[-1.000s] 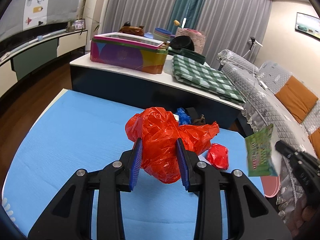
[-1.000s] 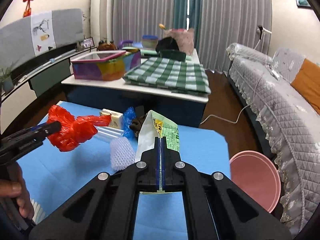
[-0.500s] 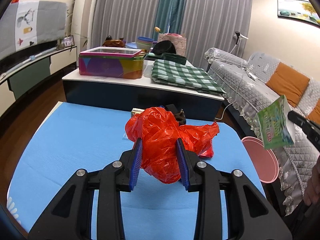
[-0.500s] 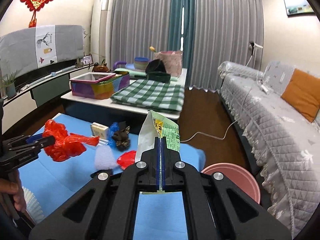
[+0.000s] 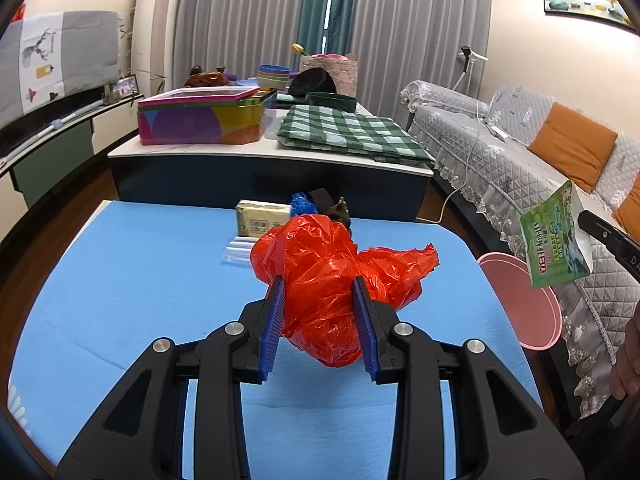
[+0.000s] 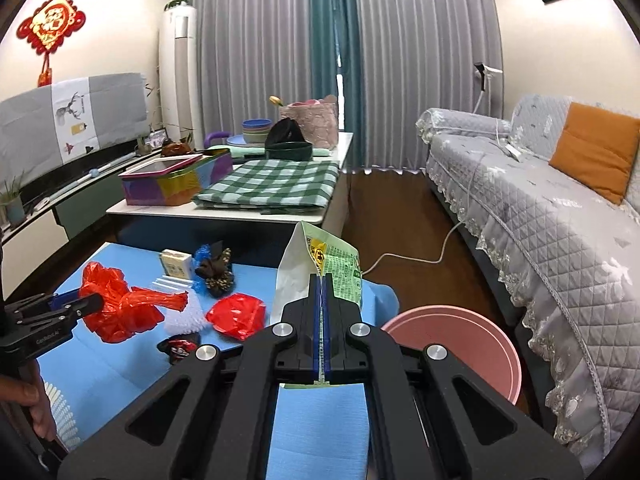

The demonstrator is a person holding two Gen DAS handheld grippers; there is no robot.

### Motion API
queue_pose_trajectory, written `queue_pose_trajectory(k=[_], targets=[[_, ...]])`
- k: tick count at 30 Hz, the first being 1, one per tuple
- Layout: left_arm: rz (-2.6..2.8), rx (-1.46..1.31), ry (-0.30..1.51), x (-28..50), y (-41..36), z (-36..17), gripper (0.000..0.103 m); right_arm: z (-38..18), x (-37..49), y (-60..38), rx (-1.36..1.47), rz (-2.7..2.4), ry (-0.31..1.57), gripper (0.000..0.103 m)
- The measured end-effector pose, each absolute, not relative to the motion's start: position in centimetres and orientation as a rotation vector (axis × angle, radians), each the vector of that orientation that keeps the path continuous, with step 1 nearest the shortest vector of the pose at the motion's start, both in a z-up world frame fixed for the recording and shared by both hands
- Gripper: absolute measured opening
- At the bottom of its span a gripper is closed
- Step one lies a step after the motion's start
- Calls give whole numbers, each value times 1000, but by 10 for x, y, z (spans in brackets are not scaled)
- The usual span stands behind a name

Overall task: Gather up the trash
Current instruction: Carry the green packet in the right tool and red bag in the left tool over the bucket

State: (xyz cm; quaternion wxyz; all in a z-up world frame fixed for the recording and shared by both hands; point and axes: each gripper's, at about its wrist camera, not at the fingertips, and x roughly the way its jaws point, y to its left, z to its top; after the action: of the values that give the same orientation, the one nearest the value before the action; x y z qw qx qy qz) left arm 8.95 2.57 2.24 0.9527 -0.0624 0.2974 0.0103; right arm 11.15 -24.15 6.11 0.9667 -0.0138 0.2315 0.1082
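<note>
My left gripper [image 5: 318,292] is shut on a crumpled red plastic bag [image 5: 332,280], held above the blue mat [image 5: 140,272]; in the right wrist view that bag [image 6: 120,304] hangs at the left. My right gripper [image 6: 322,280] is shut flat on a green and white snack wrapper [image 6: 320,260], also seen at the right of the left wrist view as the wrapper [image 5: 556,240]. A pink bin [image 6: 452,344] stands on the floor off the mat's right edge, just ahead and right of the wrapper.
More litter lies on the mat: a smaller red bag [image 6: 236,314], a white foam net [image 6: 184,312], a black and red wrapper [image 6: 178,348], a tissue pack [image 6: 176,264], a dark wrapper [image 6: 216,270]. A low table [image 5: 272,152] stands behind, a grey sofa [image 6: 540,208] at right.
Both grippers have swung to the right with their loads. The pink bin has come closer in the right wrist view and more fully into the left wrist view. Both grips are unchanged.
</note>
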Motion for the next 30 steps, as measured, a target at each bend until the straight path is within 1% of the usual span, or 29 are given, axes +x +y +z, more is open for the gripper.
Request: queue_pose_trajectory(k=[17,30], targets=[[-95,-86,605,100,-37,18,33,75,118,-311,12,106,426,1],[-189,-56,597,132,-106,33,33,86,138,-379,92,47,442,1]])
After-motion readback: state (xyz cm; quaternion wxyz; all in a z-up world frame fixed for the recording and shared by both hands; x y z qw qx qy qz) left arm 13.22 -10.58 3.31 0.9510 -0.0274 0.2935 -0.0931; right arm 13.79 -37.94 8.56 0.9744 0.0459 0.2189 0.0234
